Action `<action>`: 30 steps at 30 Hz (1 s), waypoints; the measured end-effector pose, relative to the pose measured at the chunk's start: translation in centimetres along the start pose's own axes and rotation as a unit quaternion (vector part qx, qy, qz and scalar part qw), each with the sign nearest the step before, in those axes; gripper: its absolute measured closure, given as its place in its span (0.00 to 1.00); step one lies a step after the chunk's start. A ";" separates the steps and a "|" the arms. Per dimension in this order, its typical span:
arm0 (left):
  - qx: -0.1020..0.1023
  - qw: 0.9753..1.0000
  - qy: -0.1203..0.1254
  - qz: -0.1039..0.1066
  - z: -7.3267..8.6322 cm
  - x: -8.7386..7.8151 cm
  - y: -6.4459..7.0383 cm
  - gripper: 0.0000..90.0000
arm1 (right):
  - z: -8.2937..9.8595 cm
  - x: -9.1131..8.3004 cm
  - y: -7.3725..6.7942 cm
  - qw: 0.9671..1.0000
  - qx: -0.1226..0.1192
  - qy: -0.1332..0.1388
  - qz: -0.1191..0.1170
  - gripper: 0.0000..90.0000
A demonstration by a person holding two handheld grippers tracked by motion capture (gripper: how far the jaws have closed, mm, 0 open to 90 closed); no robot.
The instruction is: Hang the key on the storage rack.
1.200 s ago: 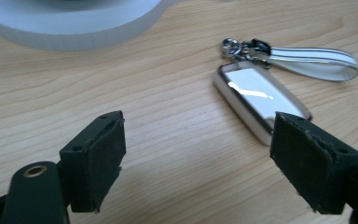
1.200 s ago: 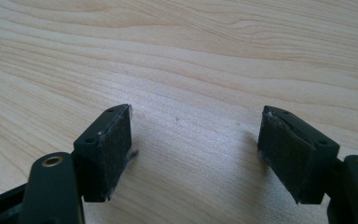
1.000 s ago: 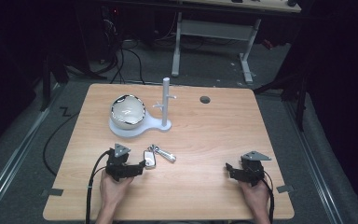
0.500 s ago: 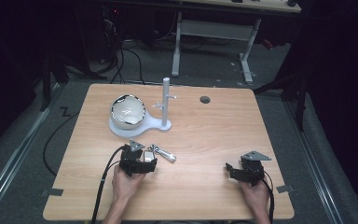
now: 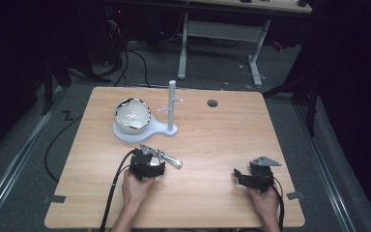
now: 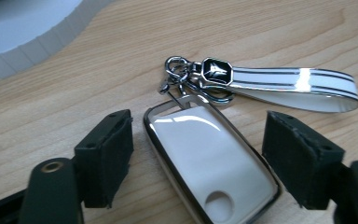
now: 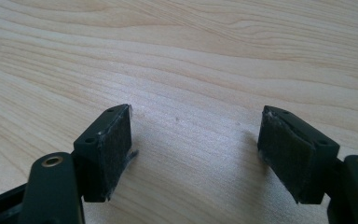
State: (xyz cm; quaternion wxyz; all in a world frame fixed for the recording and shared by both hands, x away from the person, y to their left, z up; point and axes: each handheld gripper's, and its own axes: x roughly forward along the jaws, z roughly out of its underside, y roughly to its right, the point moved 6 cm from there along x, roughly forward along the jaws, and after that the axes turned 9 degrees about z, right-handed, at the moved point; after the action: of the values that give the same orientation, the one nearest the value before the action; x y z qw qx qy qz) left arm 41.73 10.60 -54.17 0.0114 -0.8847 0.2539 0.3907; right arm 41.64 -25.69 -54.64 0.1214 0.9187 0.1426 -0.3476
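- Step in hand, as I read it: the grasp approach on the key fob (image 6: 212, 161). It lies flat on the counter (image 5: 212, 140), lower centre of the left gripper view, its white strap (image 6: 298, 88) trailing to the upper right.
- Left gripper (image 6: 198, 156): jaws apart, one on each side of the fob, neither pad touching its chrome edge.
- Right gripper (image 7: 196, 149): jaws apart over bare wood, lower right in the high view, well apart from the fob.
- White stand (image 5: 171, 108) and bowl-like thing (image 5: 132, 114) sit above the fob in the high view; probably the hanging spot.
- Next move calls for: lower slightly, centre, close squarely on the fob's long sides. The glossy shell may slip.
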 end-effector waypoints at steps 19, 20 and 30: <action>0.027 1.000 0.003 -0.014 0.1 -0.5 -1.3 0.56 | 0.0 0.0 0.0 1.000 0.000 0.000 0.000 0.29; 0.030 0.999 0.004 -0.014 0.1 -0.6 -1.4 0.56 | 0.0 0.0 0.0 1.000 0.000 0.000 0.000 0.29; 0.044 0.998 0.050 -0.005 -0.6 -2.4 -1.0 0.57 | 0.0 0.0 0.0 1.000 0.000 0.000 0.000 0.29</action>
State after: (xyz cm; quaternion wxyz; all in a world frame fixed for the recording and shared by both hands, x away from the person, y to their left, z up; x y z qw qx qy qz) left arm 41.31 12.41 -52.26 0.0397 -0.9031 0.2668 0.3342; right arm 41.66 -25.69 -54.64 0.1214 0.9187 0.1431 -0.3476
